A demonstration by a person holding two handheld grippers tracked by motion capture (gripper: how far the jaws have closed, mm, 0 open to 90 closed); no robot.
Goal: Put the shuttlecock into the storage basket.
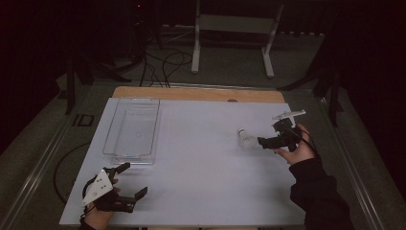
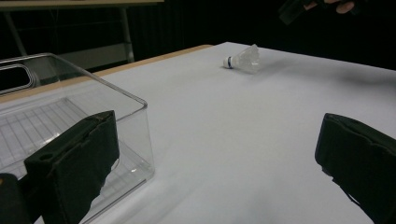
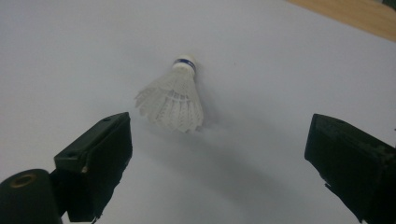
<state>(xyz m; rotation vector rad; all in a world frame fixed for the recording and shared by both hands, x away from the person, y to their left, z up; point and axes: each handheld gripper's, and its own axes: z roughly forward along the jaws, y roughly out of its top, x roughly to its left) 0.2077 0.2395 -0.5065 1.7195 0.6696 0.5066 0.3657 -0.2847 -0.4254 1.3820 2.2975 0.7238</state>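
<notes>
The right gripper [image 1: 262,142], jaws spread wide, nears the shuttlecock [image 1: 246,139] lying at far right, ready to grasp it, while the released left gripper [image 1: 135,181] waits near the clear bin [image 1: 131,153].

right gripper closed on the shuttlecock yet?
No, the right gripper is open, its jaws spread wide, with the shuttlecock lying on the white table ahead of them, untouched.

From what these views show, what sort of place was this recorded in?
Probably a lab or studio set up for recording, not a home. A white table stands in a dark room, cables trail over the floor behind it, and a white metal stand sits beyond.
</notes>
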